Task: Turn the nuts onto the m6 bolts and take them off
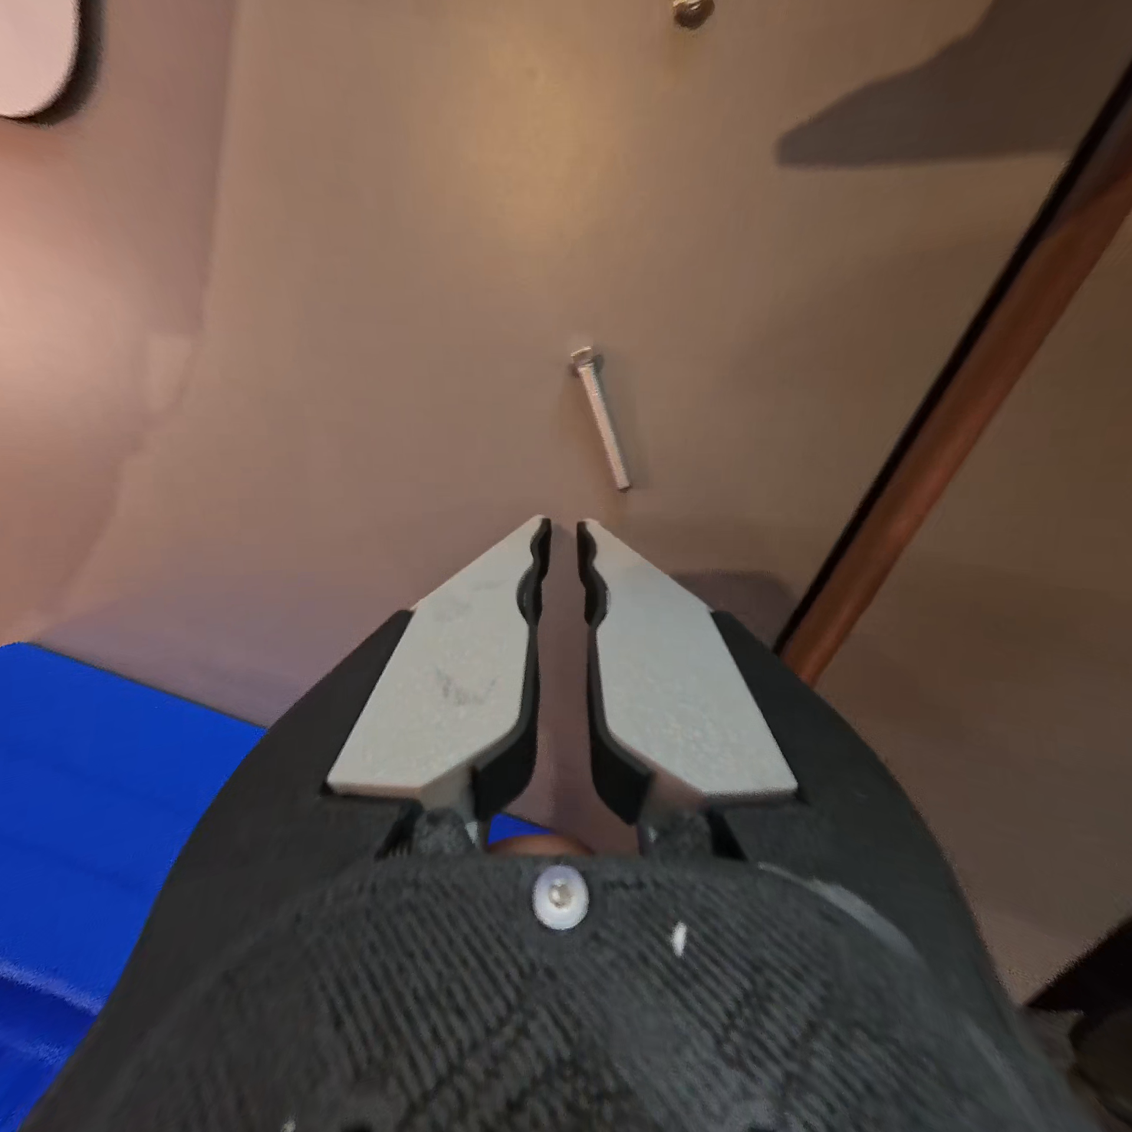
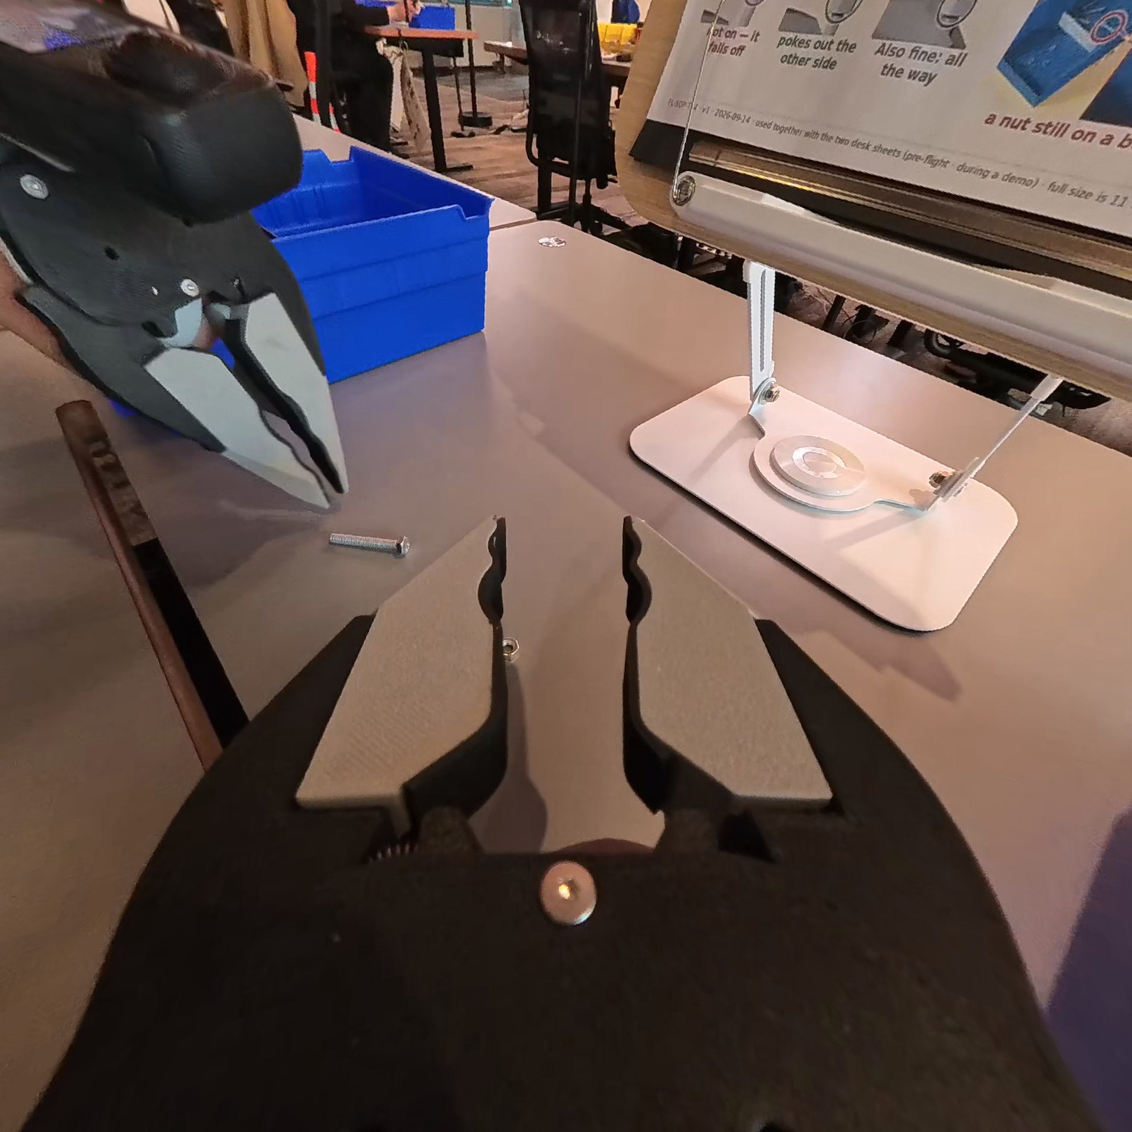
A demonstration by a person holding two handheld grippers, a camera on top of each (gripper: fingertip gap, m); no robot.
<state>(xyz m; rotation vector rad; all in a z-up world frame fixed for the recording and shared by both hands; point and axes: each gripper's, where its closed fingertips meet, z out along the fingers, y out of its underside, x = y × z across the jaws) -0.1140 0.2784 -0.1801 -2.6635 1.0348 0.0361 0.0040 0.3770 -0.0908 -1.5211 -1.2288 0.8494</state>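
Grey tabletop (image 1: 398,306) fills our left wrist view, its wooden edge (image 1: 980,380) running diagonally at right; our left gripper (image 1: 563,528) points down, fingers nearly pressed together with only a thin slit and nothing between them, the bolt (image 1: 603,422) lying just ahead and a nut (image 1: 691,12) far beyond. In our right wrist view, the right gripper (image 2: 563,533) hovers low with fingers spread, the nut (image 2: 509,644) between them beside the left finger; the bolt (image 2: 369,543) lies under the left gripper (image 2: 328,490), with bare table before the blue bin (image 2: 392,269) and white stand (image 2: 821,490).
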